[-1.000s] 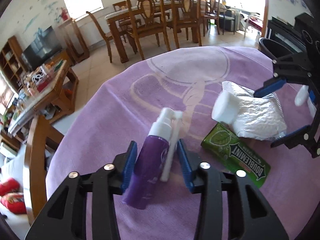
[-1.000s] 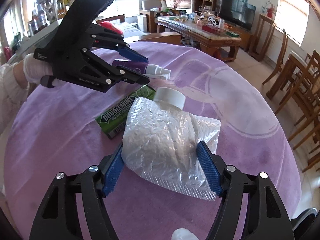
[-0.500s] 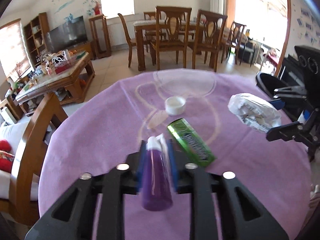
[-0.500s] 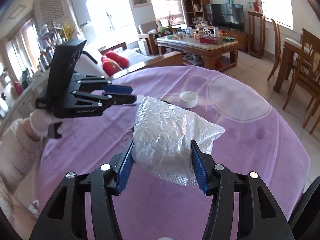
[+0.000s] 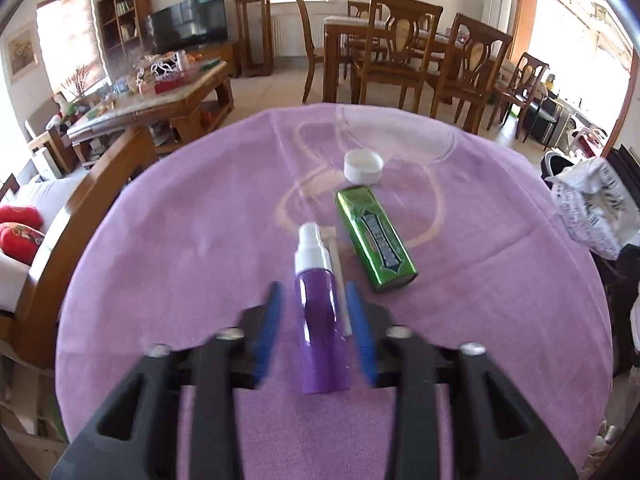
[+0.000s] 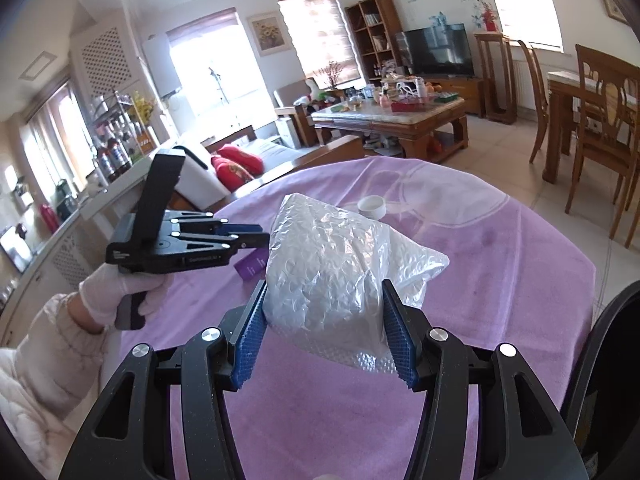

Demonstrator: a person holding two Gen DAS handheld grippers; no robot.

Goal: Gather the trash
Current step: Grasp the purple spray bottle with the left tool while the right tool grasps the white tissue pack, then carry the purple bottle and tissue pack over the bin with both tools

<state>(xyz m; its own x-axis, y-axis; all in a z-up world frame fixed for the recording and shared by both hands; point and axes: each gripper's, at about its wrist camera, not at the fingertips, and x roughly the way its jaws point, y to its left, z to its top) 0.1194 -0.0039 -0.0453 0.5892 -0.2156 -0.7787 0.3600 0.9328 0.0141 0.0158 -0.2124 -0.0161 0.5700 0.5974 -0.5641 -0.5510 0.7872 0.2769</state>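
Observation:
A purple spray bottle [image 5: 320,312] lies lengthwise between the fingers of my left gripper [image 5: 313,288], with a thin white stick [image 5: 340,280] beside it. The jaws are opening, and a gap shows on each side of the bottle. A green gum pack [image 5: 376,240] and a white cap [image 5: 363,166] lie further out on the purple tablecloth [image 5: 180,240]. My right gripper [image 6: 324,286] is shut on a crumpled bubble-wrap bag [image 6: 332,264] and holds it above the table. That bag [image 5: 588,208] also shows at the right edge of the left wrist view. The bag hides most of the bottle [image 6: 252,266] in the right wrist view.
A black bin [image 6: 608,360] stands off the table's right side. A white-gloved hand [image 6: 116,292] holds the left gripper [image 6: 256,236]. A wooden chair back [image 5: 80,208] is close to the table's left edge. Dining chairs and a coffee table stand beyond.
The left jaws closed on the purple bottle half a second ago and now stand apart. The right gripper lifted the bubble-wrap bag off the table, uncovering the white cap.

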